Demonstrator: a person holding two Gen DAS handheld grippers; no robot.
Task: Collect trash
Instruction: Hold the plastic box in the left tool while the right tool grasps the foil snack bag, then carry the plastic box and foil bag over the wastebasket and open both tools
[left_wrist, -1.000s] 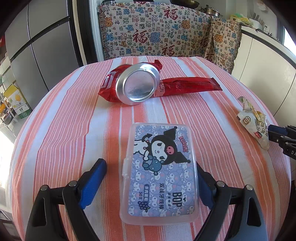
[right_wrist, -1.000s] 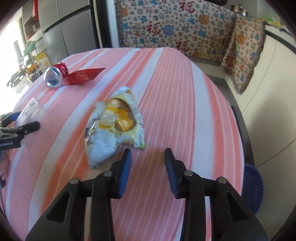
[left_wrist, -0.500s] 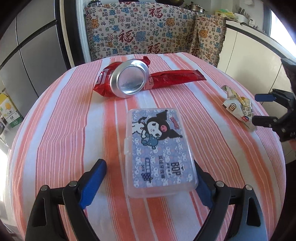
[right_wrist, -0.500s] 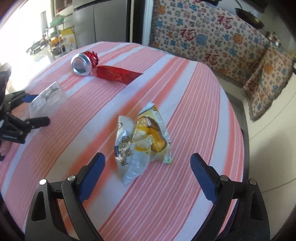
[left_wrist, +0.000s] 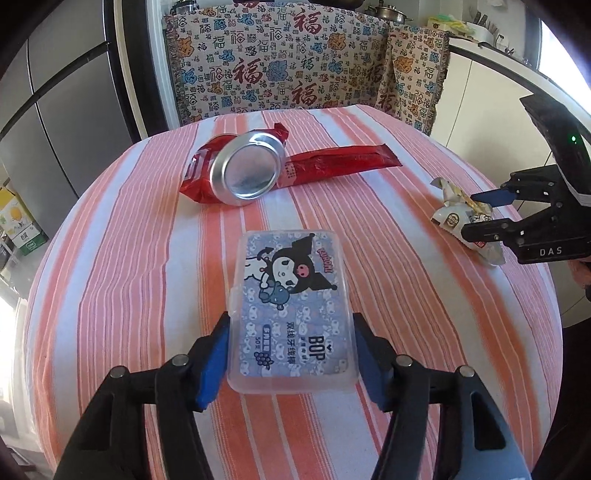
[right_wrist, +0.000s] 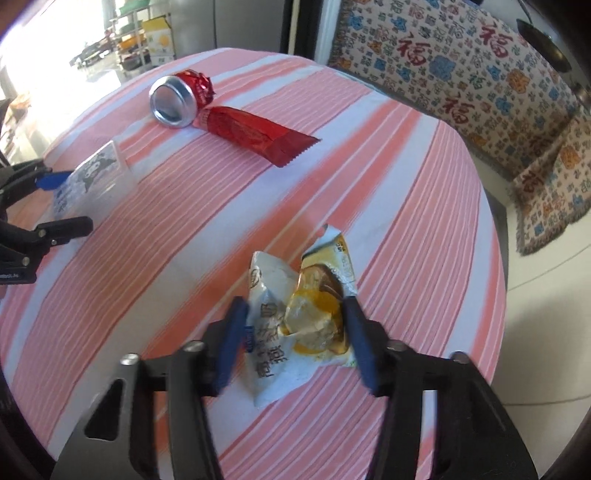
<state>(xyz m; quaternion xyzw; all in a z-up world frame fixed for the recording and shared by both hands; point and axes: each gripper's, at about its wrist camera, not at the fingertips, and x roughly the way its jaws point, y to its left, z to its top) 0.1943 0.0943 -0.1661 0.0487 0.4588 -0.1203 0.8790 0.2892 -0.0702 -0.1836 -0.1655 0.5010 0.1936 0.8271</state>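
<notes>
both claws have just been closing to lift trash: left gripper (left_wrist: 291, 354) clamps the box (left_wrist: 293, 314), right gripper (right_wrist: 293, 341) pinches the wrapper (right_wrist: 295, 314).

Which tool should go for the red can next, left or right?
Left, probably. The can lies just beyond the floss box that the left tool has just closed on. The right tool, jaws closing around the crumpled wrapper, is clearly farther away.

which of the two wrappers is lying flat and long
The red wrapper beside the can; the white and yellow wrapper is crumpled.
</notes>
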